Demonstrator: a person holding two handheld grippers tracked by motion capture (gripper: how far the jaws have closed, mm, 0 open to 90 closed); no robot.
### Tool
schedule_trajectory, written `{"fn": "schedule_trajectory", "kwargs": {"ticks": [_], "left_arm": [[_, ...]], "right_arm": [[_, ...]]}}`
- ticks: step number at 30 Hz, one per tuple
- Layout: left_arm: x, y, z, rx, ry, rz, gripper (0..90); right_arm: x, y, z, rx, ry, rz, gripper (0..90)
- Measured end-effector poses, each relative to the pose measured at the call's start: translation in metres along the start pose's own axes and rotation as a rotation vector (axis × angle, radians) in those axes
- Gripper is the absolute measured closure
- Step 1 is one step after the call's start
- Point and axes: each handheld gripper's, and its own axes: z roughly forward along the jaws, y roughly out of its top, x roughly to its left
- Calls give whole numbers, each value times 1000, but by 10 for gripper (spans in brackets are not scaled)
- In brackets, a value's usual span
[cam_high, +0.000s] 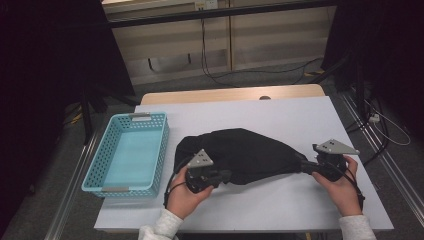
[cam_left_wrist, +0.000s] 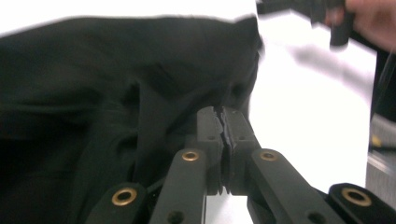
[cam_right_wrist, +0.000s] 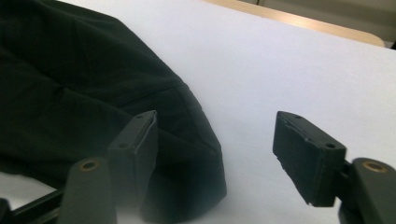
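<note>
A crumpled black cloth (cam_high: 240, 152) lies across the middle of the white table (cam_high: 300, 115). At its near left edge, my left gripper (cam_high: 225, 176) is shut on it. In the left gripper view the two pads (cam_left_wrist: 222, 116) press together on a fold of the cloth (cam_left_wrist: 93, 93), and creases run toward them. My right gripper (cam_high: 306, 167) stands open at the cloth's right end. In the right gripper view its jaws (cam_right_wrist: 217, 119) are wide apart, and the cloth's rounded end (cam_right_wrist: 70, 93) lies by the left jaw, with bare table before the right jaw.
A light blue perforated basket (cam_high: 162, 150) with nothing in it sits at the table's left side, close to the cloth. Bare white tabletop extends behind and in front of the cloth. Cables run along the floor beyond the table's far edge.
</note>
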Motion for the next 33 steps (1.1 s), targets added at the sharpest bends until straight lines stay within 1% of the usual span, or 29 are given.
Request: {"fn": "schedule_trajectory", "kwargs": {"ticks": [1, 2, 3, 4, 5, 6, 7, 8, 9, 10, 12, 13, 15, 16, 17, 20, 22, 24, 26, 28, 30, 33], "left_arm": [[5, 2, -7, -27, 9, -21, 872], [8, 2, -10, -32, 6, -39, 872], [11, 3, -15, -50, 23, -44, 872], [14, 3, -19, -59, 32, -49, 873], [16, 4, -22, -61, 28, -62, 872], [18, 4, -25, -63, 35, -65, 872], [20, 4, -26, -70, 40, -68, 873], [22, 4, -28, -66, 39, -74, 873], [25, 3, -30, -70, 49, -84, 873], [27, 2, -31, -74, 54, -91, 872], [33, 1, -33, -72, 68, -104, 873], [36, 0, -34, -72, 77, -115, 873], [40, -2, -37, -77, 83, -128, 872], [41, -2, -38, -78, 87, -131, 872], [42, -3, -38, -77, 92, -131, 872], [41, -2, -38, -79, 92, -133, 872], [40, -2, -37, -72, 99, -125, 872], [40, -3, -36, -69, 102, -122, 872], [40, -3, -36, -72, 108, -127, 871], [40, -4, -35, -68, 112, -131, 871], [40, -4, -33, -66, 114, -133, 872], [41, -5, -33, -66, 128, -142, 872]], "right_arm": [[0, 0, -1, -1, 6, -1, 304], [1, 1, -2, -1, 22, -5, 317], [2, 1, -2, 1, 28, -6, 338], [4, 0, -1, 5, 32, -16, 333], [6, 0, 0, 9, 59, -14, 334], [8, -1, 1, 13, 93, -9, 344], [9, -2, 2, 17, 114, -6, 352], [10, -3, 3, 26, 114, -9, 360], [10, -5, 4, 38, 98, -28, 357], [10, -6, 5, 51, 104, -51, 358], [8, -6, 4, 44, 125, -60, 345], [7, -5, 3, 40, 133, -62, 338], [2, -3, 1, 14, 159, -37, 290], [2, -2, 0, 8, 179, -37, 281], [3, -1, 0, 6, 188, -47, 279], [12, 0, 5, 16, 214, -86, 249], [18, 1, 8, 31, 229, -96, 242], [24, 1, 10, 31, 249, -104, 212], [29, 2, 11, 30, 270, -113, 194], [33, 3, 10, 22, 284, -112, 154], [36, 4, 11, 23, 302, -124, 142], [42, 2, 13, 40, 320, -179, 124]]}}
